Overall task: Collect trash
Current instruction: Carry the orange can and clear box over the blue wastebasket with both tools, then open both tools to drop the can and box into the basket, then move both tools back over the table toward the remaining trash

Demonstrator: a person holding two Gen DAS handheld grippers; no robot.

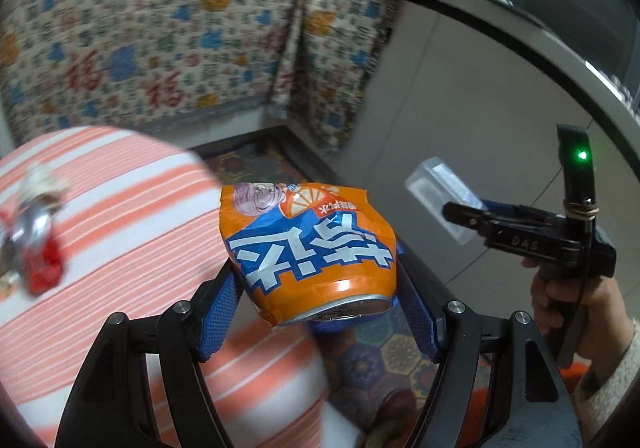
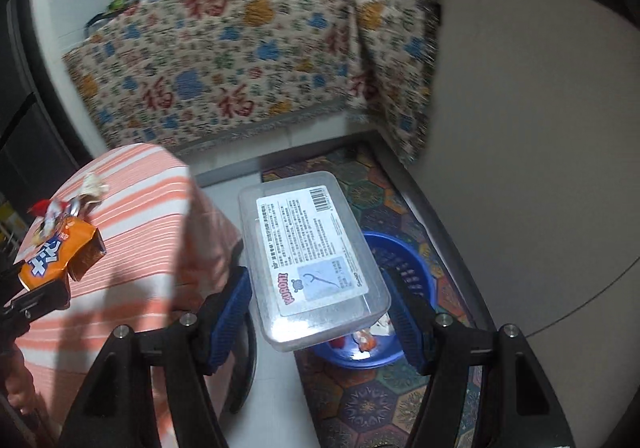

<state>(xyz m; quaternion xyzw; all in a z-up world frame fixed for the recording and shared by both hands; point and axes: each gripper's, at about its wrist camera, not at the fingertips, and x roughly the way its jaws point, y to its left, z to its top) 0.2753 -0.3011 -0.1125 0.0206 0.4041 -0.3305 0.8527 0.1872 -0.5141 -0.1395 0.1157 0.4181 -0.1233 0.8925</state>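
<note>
**Both grippers loaded, bin below**

Blue pads of the left gripper clamp a crushed orange can; the right gripper grips a clear plastic box above the blue basket. Carrying step, I judge; next, release over the basket. More litter waits on the striped table.

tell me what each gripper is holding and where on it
Left gripper: crushed orange can, jaws on its sides near the base. Right gripper: clear plastic box, jaws on its long sides.
</note>
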